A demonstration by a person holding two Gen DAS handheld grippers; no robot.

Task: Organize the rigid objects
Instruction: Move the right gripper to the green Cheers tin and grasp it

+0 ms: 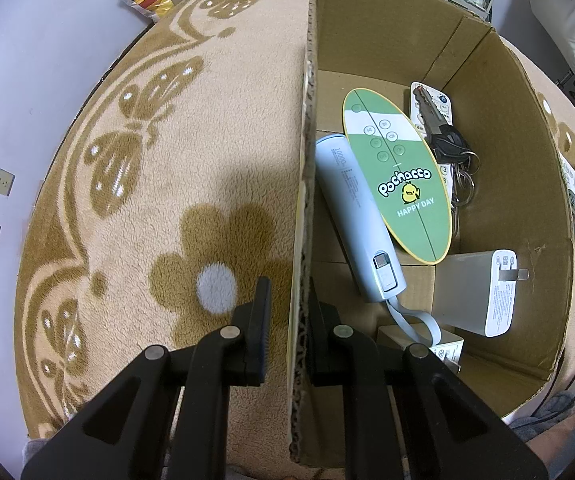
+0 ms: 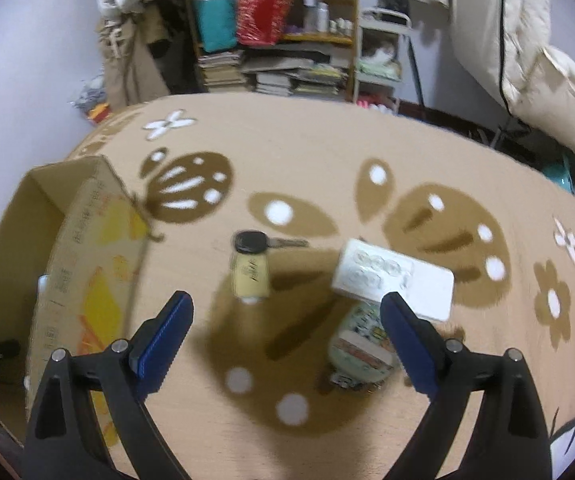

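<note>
Cardboard box (image 1: 487, 128) sits on the butterfly-patterned blanket (image 1: 167, 160); the left tongs (image 1: 287, 312) straddle its near wall, narrowly parted, one finger either side. Inside lie a blue power bank (image 1: 351, 216), a green oval card (image 1: 403, 176), keys (image 1: 447, 140) and a white charger (image 1: 475, 292). The right tongs (image 2: 287, 340) gape wide and empty above a car key (image 2: 253, 241), a beige tag (image 2: 249, 276) and a white remote (image 2: 395, 280) near the blanket's middle.
</note>
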